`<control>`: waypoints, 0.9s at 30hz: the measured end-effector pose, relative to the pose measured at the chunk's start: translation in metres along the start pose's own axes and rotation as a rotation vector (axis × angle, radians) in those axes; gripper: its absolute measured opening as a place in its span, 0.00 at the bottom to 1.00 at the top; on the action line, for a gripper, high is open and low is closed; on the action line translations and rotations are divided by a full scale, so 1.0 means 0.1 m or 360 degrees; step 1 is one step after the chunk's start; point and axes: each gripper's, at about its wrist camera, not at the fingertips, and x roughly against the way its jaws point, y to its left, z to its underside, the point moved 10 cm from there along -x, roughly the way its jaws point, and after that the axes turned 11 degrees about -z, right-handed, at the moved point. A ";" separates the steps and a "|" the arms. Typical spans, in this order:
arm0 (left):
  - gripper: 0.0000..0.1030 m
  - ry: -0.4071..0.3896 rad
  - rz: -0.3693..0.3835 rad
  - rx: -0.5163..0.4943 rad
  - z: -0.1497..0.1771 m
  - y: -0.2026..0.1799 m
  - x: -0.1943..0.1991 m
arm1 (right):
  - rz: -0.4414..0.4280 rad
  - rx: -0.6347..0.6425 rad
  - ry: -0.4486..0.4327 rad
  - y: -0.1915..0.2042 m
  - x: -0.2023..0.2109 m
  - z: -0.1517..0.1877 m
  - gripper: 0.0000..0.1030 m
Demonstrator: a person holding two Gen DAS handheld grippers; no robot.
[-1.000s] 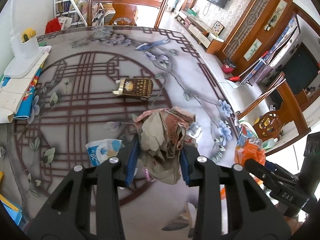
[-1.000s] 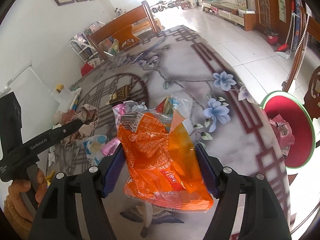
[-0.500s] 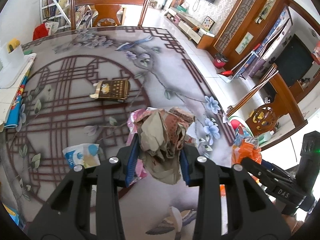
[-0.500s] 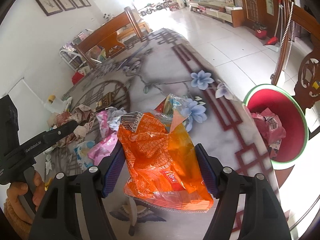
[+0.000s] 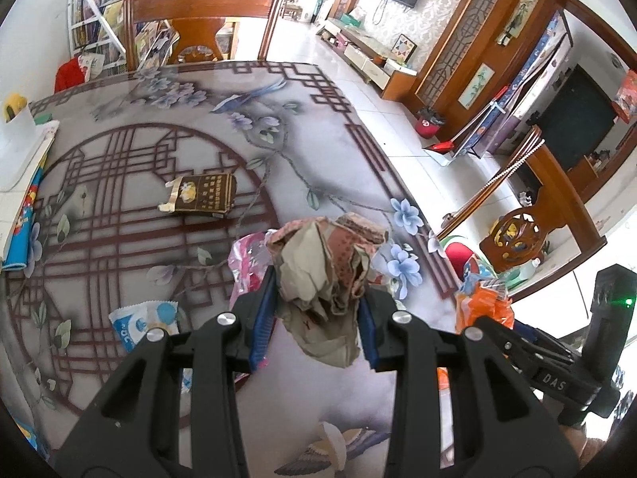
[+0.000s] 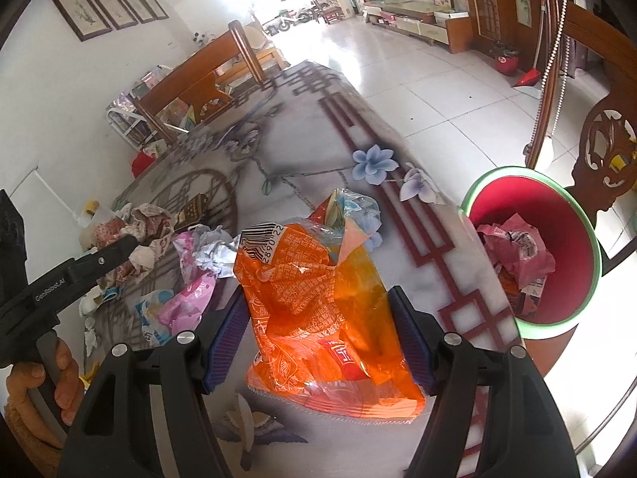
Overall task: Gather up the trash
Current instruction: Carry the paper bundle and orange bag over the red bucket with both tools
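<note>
Trash is in both grippers: the left gripper [image 5: 316,310] has its blue-padded jaws closed narrowly on a crumpled wad of brown and reddish paper [image 5: 324,275], which is lifted clear of the table, and the right gripper [image 6: 316,340] stands much wider, its pads pressed against the two sides of a crinkled orange plastic snack bag [image 6: 322,318] with a barcode at its top corner. Both hang over the grey patterned tabletop [image 5: 310,151] with its dark red lattice and blue flowers. More litter lies on the table: a flattened dark brown and gold carton [image 5: 201,198] well away toward the middle, a blue and white wrapper [image 5: 139,320] beside the left gripper, and a pink plastic wrapper [image 6: 187,302] near crumpled silver foil [image 6: 211,253]. Just off the table's right edge stands a round red bin with a green rim [image 6: 557,219], already holding a pink wrapper [image 6: 517,247]. A wooden chair [image 5: 199,24] is at the table's far end. In the right wrist view, a person's hand [image 6: 47,378] grips the left gripper's handle.
</note>
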 end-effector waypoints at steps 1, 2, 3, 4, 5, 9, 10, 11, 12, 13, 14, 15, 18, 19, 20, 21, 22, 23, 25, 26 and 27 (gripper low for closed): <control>0.33 -0.0002 0.0004 -0.0005 0.00 -0.02 0.00 | 0.0006 -0.0004 -0.0004 -0.02 0.01 -0.01 0.66; 0.33 -0.0005 0.0010 -0.0011 -0.01 -0.04 0.00 | 0.0013 -0.0010 -0.0012 -0.05 0.04 -0.02 0.66; 0.33 -0.0008 0.0013 -0.0017 -0.01 -0.07 0.00 | 0.0018 -0.0015 -0.0019 -0.07 0.05 -0.03 0.66; 0.33 -0.0009 0.0018 -0.0027 -0.01 -0.11 -0.01 | 0.0025 -0.0020 -0.0028 -0.09 0.08 -0.04 0.66; 0.33 -0.0006 0.0020 -0.0034 -0.01 -0.13 -0.02 | 0.0031 -0.0028 -0.0040 -0.13 0.11 -0.06 0.66; 0.33 0.0005 0.0042 -0.0072 -0.02 -0.30 -0.06 | 0.0054 -0.0068 -0.0071 -0.28 0.21 -0.07 0.66; 0.33 0.0006 0.0047 -0.0079 -0.02 -0.33 -0.07 | 0.0058 -0.0075 -0.0076 -0.31 0.23 -0.07 0.66; 0.33 0.0005 0.0056 -0.0092 -0.04 -0.40 -0.08 | 0.0064 -0.0088 -0.0084 -0.36 0.25 -0.08 0.66; 0.33 0.0004 0.0063 -0.0102 -0.04 -0.45 -0.09 | 0.0070 -0.0098 -0.0089 -0.40 0.27 -0.08 0.66; 0.33 0.0004 0.0073 -0.0114 -0.06 -0.52 -0.10 | 0.0075 -0.0107 -0.0094 -0.45 0.30 -0.09 0.66; 0.33 0.0004 0.0082 -0.0125 -0.07 -0.58 -0.11 | 0.0081 -0.0119 -0.0102 -0.51 0.33 -0.10 0.66; 0.33 0.0005 0.0091 -0.0136 -0.08 -0.64 -0.12 | 0.0088 -0.0130 -0.0110 -0.56 0.36 -0.11 0.66; 0.33 0.0019 0.0124 -0.0167 -0.09 -0.84 -0.18 | 0.0107 -0.0154 -0.0129 -0.70 0.44 -0.15 0.66; 0.33 0.0024 0.0132 -0.0174 -0.10 -0.89 -0.19 | 0.0115 -0.0162 -0.0136 -0.75 0.47 -0.16 0.66; 0.33 0.0033 0.0151 -0.0186 -0.10 -0.99 -0.22 | 0.0126 -0.0173 -0.0146 -0.82 0.50 -0.19 0.66; 0.33 0.0040 0.0167 -0.0191 -0.10 -1.05 -0.24 | 0.0134 -0.0183 -0.0153 -0.89 0.53 -0.20 0.66; 0.33 0.0048 0.0190 -0.0196 -0.11 -1.14 -0.26 | 0.0144 -0.0193 -0.0160 -0.94 0.56 -0.21 0.66; 0.33 0.0057 0.0215 -0.0202 -0.11 -1.22 -0.27 | 0.0159 -0.0207 -0.0171 -1.02 0.60 -0.23 0.66; 0.33 0.0076 0.0261 -0.0212 -0.11 -1.37 -0.31 | 0.0187 -0.0232 -0.0190 -1.16 0.67 -0.26 0.66; 0.33 0.0095 0.0293 -0.0221 -0.10 -1.48 -0.34 | 0.0203 -0.0246 -0.0198 -1.23 0.71 -0.27 0.66; 0.33 0.0112 0.0316 -0.0236 -0.08 -1.59 -0.38 | 0.0219 -0.0260 -0.0205 -1.30 0.75 -0.27 0.66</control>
